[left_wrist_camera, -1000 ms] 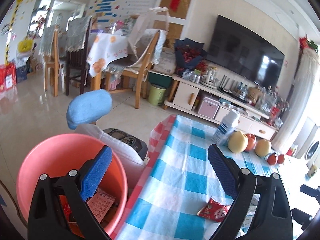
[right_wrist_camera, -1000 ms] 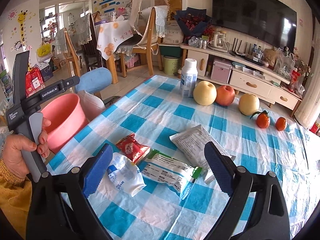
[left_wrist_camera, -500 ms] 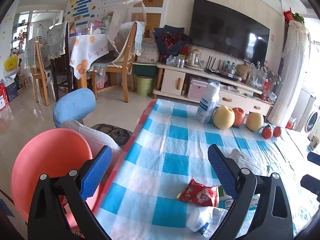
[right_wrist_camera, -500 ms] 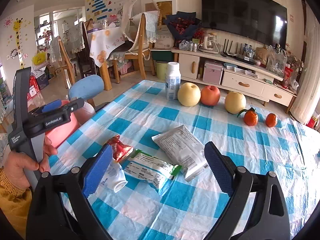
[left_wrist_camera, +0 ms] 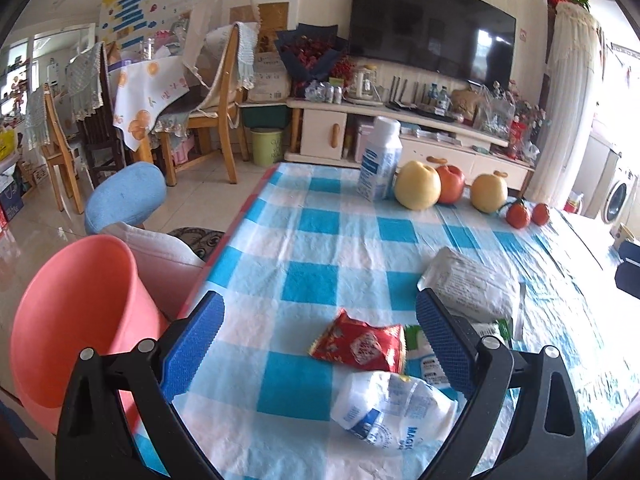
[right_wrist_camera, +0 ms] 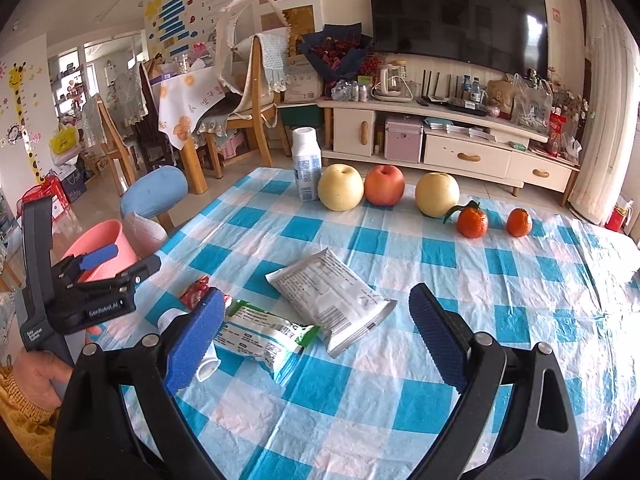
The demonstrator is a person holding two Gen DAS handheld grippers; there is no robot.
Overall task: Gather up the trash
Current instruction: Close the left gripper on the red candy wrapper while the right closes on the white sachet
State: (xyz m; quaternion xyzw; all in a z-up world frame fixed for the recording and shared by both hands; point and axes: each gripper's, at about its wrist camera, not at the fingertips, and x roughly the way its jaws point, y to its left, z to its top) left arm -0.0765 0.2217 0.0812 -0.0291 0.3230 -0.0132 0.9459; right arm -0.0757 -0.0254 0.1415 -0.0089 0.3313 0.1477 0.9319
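Bright living room: wall-mounted television [right_wrist_camera: 456, 12] above cream cabinet [right_wrist_camera: 452, 148], wooden chairs [left_wrist_camera: 224, 120] on glossy tiled floor [left_wrist_camera: 200, 200].

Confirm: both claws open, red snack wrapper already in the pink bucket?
Not quite. The crinkled red snack wrapper lies on the blue checked tablecloth, not in the pink plastic bucket; the left wrist view shows it. Left claw and right claw are open.

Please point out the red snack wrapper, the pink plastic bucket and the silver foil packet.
red snack wrapper [left_wrist_camera: 358, 346], left wrist view, its printed middle.
pink plastic bucket [left_wrist_camera: 76, 316], left wrist view, its outer wall.
silver foil packet [right_wrist_camera: 330, 294], right wrist view, its printed face.
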